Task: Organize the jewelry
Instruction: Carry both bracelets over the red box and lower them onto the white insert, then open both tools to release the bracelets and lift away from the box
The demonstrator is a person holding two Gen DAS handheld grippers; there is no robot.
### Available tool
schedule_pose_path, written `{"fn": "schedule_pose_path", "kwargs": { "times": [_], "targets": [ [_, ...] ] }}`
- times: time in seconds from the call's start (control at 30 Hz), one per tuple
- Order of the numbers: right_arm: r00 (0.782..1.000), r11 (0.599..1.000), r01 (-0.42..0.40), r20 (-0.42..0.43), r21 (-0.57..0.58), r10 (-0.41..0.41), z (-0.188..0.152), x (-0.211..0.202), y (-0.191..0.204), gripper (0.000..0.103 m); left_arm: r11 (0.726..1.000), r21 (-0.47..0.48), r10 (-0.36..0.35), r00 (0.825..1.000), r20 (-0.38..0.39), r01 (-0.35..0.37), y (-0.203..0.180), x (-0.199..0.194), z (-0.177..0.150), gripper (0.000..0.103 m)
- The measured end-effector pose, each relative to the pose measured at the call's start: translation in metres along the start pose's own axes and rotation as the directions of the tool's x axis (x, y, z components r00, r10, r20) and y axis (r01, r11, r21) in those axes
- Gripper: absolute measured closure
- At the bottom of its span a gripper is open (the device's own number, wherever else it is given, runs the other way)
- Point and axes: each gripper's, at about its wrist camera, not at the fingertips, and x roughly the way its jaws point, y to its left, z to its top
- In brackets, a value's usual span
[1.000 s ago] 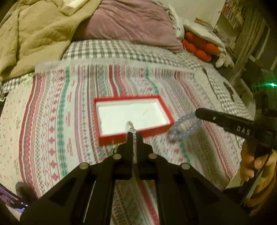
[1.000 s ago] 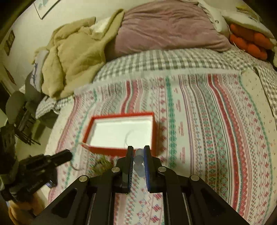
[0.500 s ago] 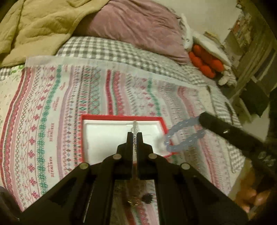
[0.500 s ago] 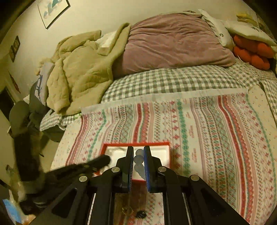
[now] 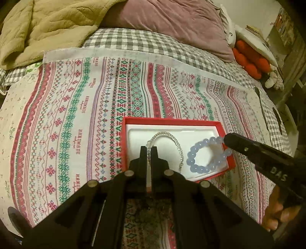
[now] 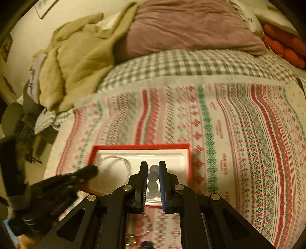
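Note:
A red box (image 5: 221, 128) with a white liner lies on the patterned cloth; it also shows in the right wrist view (image 6: 188, 159). My left gripper (image 5: 148, 150) is shut on a silver chain bracelet (image 5: 177, 142), whose loop lies over the liner. My right gripper (image 6: 153, 168) is shut on a pale blue bead bracelet (image 5: 198, 168), which hangs over the box's right part. In the left wrist view the right gripper (image 5: 226, 138) reaches in from the right. In the right wrist view the beads (image 6: 152, 176) sit between the fingers and the left gripper (image 6: 93, 170) reaches in from the left.
The striped patterned cloth (image 5: 76, 124) covers a checked bedsheet (image 5: 143, 42). A tan blanket (image 5: 47, 24) and a mauve pillow (image 5: 172, 17) lie at the back. Orange plush things (image 5: 250, 63) are at the far right. Small loose trinkets (image 6: 147, 243) lie below the grippers.
Both grippers moved forward over the red box. The chain's loop now rests on the white liner, and the bead bracelet hangs over the box's right part instead of beside it.

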Motion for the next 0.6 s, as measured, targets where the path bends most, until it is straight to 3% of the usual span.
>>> {"fn": "schedule_pose_path", "kwargs": {
  "times": [0.2,0.3,0.43,0.47,0.53,0.57,0.6],
  "targets": [
    [1.000,1.000,-0.008,0.019,-0.008,0.008,0.000,-0.001,-0.003,0.087,0.998,0.036,0.041,0.998,0.038,-0.042,-0.010,-0.006,0.002,0.096],
    [1.000,1.000,0.003,0.026,-0.027,-0.002,0.001,-0.009,-0.002,0.084,0.997,0.049,0.049,0.997,0.053,-0.051,-0.015,-0.015,0.001,0.068],
    [0.999,0.999,0.015,0.032,-0.047,-0.014,-0.003,-0.023,-0.003,0.081,0.996,0.063,0.064,0.996,0.059,-0.068,-0.021,-0.025,-0.003,0.053],
    [0.999,0.998,0.017,0.033,-0.052,-0.015,-0.004,-0.027,-0.002,0.075,0.995,0.064,0.068,0.996,0.058,-0.071,-0.021,-0.027,-0.005,0.049],
    [0.998,0.998,0.030,0.049,-0.063,-0.027,-0.009,-0.036,-0.002,0.051,0.994,0.067,0.081,0.995,0.059,-0.085,-0.023,-0.033,-0.010,0.036],
    [0.998,0.997,0.040,0.060,-0.071,-0.036,-0.012,-0.040,-0.002,0.044,0.993,0.068,0.088,0.994,0.058,-0.092,-0.023,-0.035,-0.013,0.033],
    [0.997,0.995,0.057,0.063,-0.086,-0.052,-0.015,-0.045,-0.001,0.044,0.992,0.070,0.097,0.994,0.056,-0.101,-0.023,-0.038,-0.016,0.029]
  ]
}}
